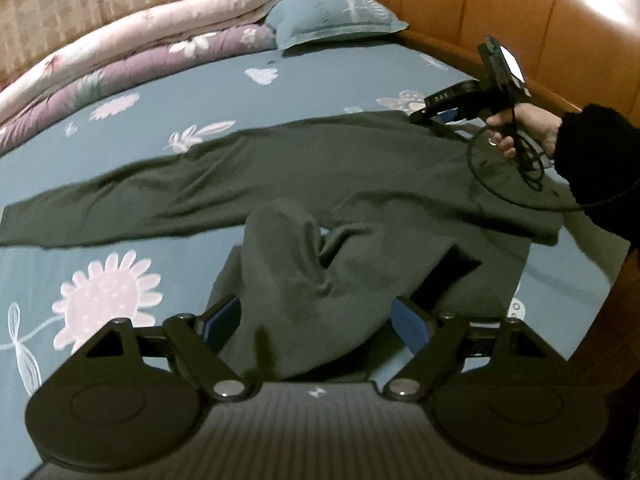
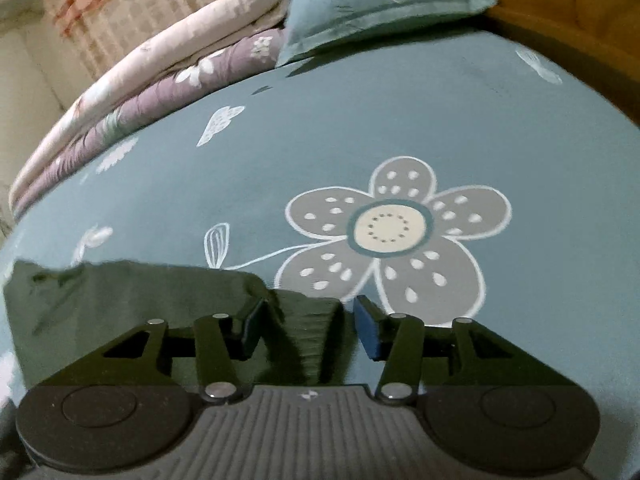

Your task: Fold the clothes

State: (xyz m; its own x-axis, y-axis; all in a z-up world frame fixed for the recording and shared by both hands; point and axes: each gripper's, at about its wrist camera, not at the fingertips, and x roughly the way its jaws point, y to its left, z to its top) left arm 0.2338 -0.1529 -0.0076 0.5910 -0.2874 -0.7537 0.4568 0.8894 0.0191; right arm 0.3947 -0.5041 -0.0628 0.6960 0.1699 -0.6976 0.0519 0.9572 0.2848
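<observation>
A bed with a teal flower-printed sheet carries a matching teal pillow beside folded pink and purple quilts, against an orange padded headboard.

**Both grippers open, right one held out at the far side**

The left gripper is kept wide, angled downward, pads well apart. The right gripper is seen partway open, also tipped down. It's gripped by a bare hand coming out of a dark sleeve.
</observation>
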